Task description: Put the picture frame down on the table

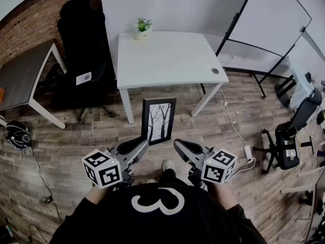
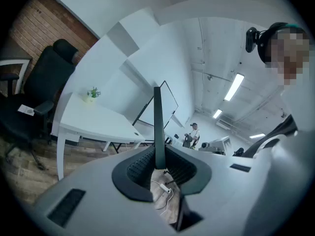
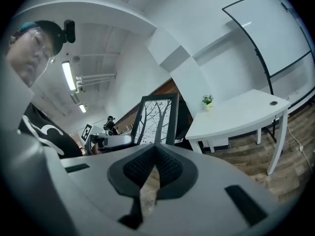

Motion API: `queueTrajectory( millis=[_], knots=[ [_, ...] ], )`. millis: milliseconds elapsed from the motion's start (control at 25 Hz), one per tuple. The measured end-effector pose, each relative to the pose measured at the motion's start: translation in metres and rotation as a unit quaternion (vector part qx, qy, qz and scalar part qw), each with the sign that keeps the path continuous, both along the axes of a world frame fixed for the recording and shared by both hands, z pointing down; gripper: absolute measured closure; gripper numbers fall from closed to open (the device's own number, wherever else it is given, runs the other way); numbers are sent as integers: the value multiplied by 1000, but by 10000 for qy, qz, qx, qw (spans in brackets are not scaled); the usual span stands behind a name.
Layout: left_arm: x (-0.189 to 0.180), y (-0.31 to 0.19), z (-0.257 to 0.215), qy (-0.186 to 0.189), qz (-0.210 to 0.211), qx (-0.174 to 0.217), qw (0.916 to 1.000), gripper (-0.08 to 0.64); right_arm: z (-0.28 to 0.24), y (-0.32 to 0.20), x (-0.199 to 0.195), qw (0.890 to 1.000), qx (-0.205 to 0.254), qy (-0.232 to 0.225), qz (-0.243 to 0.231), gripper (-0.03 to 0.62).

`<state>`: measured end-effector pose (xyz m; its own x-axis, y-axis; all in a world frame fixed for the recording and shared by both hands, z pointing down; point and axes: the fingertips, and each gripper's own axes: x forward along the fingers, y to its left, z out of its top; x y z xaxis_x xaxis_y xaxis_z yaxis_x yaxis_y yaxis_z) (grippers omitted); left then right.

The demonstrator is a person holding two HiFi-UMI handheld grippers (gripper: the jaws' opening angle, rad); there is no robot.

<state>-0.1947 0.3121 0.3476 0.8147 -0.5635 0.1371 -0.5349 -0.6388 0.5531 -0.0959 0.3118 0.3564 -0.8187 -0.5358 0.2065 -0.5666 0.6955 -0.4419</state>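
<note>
Left tongs (image 1: 145, 143) and right tongs (image 1: 176, 143) each clamping picture frame (image 1: 159, 120), above wood floor (image 1: 66, 151), before white table (image 1: 167, 60)

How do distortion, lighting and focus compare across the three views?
Head view: evenly lit, sharp, fisheye bowing the whiteboard edge. Left gripper view: black round vignette, bright ceiling lights, picture frame edge-on and crisp. Right gripper view: same vignette, table edge curved.

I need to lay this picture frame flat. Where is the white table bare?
Nearly all of the white table is bare: from the potted plant at its far left corner to the cable hole near its right edge. The floor at right is crowded with office chairs.
</note>
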Motion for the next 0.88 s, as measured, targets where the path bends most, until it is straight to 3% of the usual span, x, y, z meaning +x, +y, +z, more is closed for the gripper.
queueTrajectory(
  millis=[440,880],
  knots=[
    [-2,3,-2,117,-38,4,9999,482,-3,5,-1,9999,52,127,25,569],
    [15,-6,5,111,210,-49,9997,482,10,1,17,9991,-109,-155,370,569]
  ],
)
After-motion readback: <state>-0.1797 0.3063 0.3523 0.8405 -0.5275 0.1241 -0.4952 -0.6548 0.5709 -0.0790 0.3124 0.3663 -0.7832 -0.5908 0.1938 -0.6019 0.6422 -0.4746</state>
